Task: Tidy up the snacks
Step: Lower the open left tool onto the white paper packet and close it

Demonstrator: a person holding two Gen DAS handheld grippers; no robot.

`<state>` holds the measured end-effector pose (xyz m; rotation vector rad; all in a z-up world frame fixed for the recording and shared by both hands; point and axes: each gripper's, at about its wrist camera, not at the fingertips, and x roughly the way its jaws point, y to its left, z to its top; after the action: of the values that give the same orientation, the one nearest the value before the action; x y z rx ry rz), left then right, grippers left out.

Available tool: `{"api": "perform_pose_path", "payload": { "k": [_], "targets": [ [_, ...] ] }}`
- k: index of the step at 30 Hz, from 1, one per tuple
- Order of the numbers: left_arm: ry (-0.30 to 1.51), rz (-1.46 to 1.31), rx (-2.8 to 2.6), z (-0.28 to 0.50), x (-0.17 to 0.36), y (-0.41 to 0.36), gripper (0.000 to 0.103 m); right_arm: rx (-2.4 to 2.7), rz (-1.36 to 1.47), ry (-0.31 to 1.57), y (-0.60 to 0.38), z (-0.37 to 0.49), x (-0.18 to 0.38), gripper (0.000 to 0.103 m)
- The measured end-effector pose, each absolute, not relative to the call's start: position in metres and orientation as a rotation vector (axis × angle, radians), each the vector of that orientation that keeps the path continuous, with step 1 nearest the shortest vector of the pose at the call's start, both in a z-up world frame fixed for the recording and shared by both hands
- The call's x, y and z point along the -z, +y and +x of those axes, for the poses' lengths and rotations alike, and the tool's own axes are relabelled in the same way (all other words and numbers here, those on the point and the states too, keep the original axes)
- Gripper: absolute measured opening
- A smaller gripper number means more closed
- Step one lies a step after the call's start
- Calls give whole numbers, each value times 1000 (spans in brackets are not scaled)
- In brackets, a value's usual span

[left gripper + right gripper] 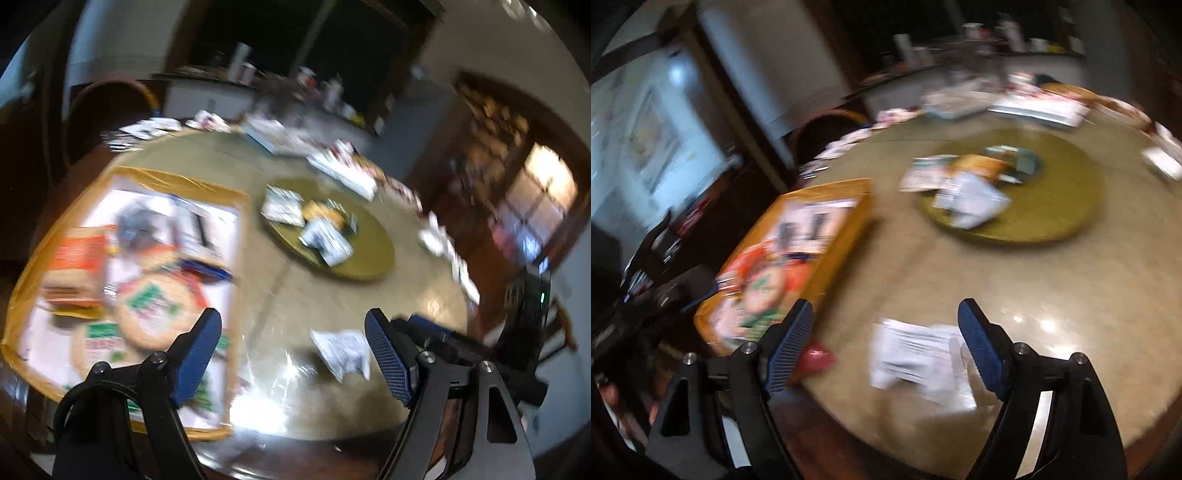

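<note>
Snack table, both grippers empty — sorting half done.

Left gripper (293, 350) and right gripper (886, 345): jaws wide apart, nothing between the ribbed blue pads, both hanging above the near edge of the table (295, 288). Yellow-rimmed tray (147, 177), shallow and rectangular, already holds flat round cracker packs (155, 306) and an orange packet — judged the collecting place. One crinkled white packet (916, 354) lies loose on the glossy stone top just ahead of the right gripper, well apart from the tray. Round olive turntable (1052, 206) carries a small heap of foil packets (964, 195) — unsorted.
</note>
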<state>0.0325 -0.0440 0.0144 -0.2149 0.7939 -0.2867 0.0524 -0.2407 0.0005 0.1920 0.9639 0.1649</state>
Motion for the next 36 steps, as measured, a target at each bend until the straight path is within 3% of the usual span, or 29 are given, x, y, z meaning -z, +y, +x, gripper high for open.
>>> {"api": "perform_pose_path", "payload": {
  "k": [9, 14, 21, 26, 36],
  "targets": [
    [1050, 12, 377, 74, 44, -128, 80, -36, 313, 954, -312, 33, 3, 81],
    [1102, 31, 419, 70, 61, -148, 80, -37, 333, 935, -321, 27, 4, 81],
    [1069, -83, 623, 57, 50, -167, 80, -11, 359, 916, -340, 22, 3, 81],
    [1012, -33, 448, 83, 44, -156, 80, -2, 378, 924, -348, 21, 6, 81],
    [1124, 118, 485, 89, 75, -180, 74, -16, 362, 922, -344, 20, 6, 81]
  ]
}}
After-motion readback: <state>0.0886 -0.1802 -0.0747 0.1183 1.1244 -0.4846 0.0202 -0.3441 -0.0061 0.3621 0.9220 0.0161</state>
